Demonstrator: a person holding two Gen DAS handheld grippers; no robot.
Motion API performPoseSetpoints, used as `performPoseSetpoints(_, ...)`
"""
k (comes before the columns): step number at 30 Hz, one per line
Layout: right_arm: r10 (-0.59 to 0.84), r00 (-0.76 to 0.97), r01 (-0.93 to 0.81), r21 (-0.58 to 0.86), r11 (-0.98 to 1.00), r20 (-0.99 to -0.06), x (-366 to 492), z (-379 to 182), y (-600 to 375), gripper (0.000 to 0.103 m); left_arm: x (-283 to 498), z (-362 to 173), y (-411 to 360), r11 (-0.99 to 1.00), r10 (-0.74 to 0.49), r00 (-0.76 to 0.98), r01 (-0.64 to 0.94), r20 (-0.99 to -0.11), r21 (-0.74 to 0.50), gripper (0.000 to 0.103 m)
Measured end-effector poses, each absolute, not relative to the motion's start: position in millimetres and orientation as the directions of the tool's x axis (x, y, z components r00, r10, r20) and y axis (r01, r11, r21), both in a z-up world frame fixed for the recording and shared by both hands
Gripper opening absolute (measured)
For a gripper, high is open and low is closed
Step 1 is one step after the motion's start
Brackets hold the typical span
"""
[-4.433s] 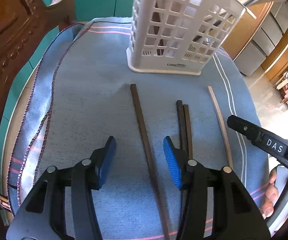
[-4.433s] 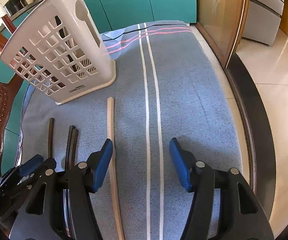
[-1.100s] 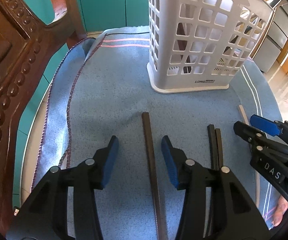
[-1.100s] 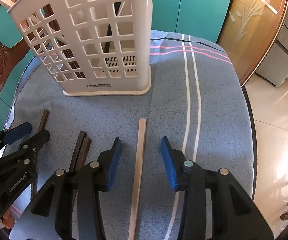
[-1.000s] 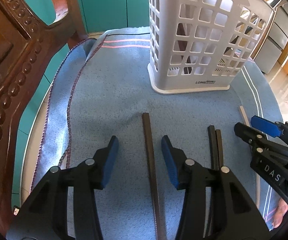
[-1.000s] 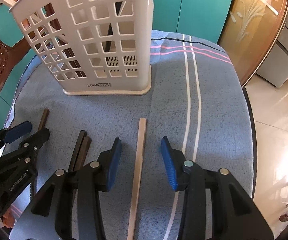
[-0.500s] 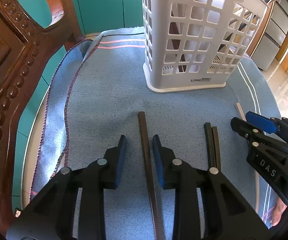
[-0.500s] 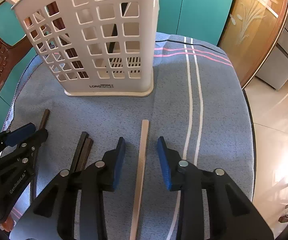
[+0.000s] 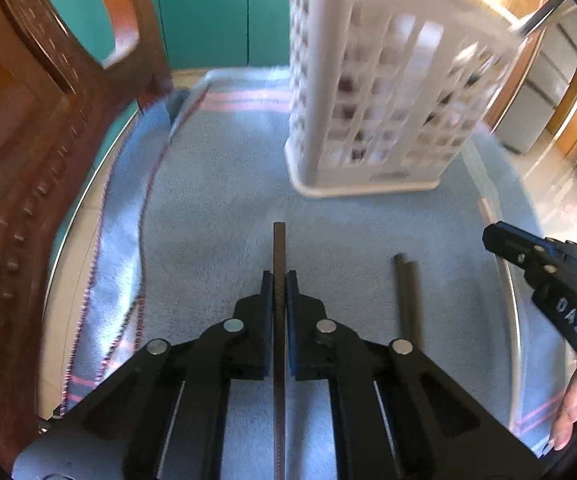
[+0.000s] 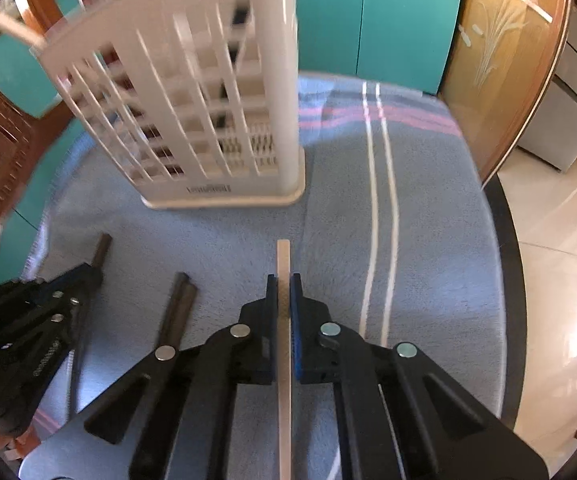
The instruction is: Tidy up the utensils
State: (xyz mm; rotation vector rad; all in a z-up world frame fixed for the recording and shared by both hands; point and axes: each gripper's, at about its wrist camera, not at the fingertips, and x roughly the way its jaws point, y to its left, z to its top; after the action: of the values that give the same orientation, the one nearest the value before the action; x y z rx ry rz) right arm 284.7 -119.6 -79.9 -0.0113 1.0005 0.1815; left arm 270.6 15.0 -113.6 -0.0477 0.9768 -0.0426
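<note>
My left gripper is shut on a dark brown chopstick that points ahead over the blue cloth. My right gripper is shut on a pale wooden chopstick. A pair of dark chopsticks lies on the cloth between the two grippers and also shows in the right wrist view. A white lattice utensil basket stands upright ahead, with utensils inside; it also shows in the right wrist view. The right gripper shows at the right of the left wrist view, the left gripper at the left of the right wrist view.
A blue cloth with white and pink stripes covers the round table. A carved wooden chair stands close on the left. Teal cabinet doors are behind. The table edge drops to a tiled floor on the right.
Both grippers have closed, the left on the dark chopstick and the right on the pale one. The views are now blurred with motion and the basket looks slightly nearer.
</note>
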Motion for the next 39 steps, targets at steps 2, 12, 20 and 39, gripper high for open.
performPoseSetpoints(2, 0.183, 0.561, -0.166, 0.107, 0.98, -0.807, 275.7, -59.1, -124.5, 0.006, 258.0, -91.5, 13.7, 0.996, -0.084, 0.601, 0.038, -0.795, -0.077, 0.007)
performPoseSetpoints(12, 0.356, 0.767, -0.261, 0.247, 0.933, -0.534, 198.8, 84.6, -164.3, 0.006, 184.2, 66.1, 25.9, 0.982, -0.187, 0.84, 0.147, -0.509, -0.119, 0.007)
performPoseSetpoints(20, 0.351, 0.891, -0.252, 0.331, 0.909, -0.286, 201.0, 173.4, -180.9, 0.006, 186.2, 154.3, 60.0, 0.955, -0.163, 0.973, 0.114, -0.164, -0.275, 0.007)
performPoseSetpoints(39, 0.212, 0.938, -0.16, 0.199, 0.967, -0.275, 274.1, 115.6, -134.1, 0.006, 288.1, 66.9, 45.4, 0.975, -0.075, 0.947, 0.004, -0.313, -0.222, 0.007)
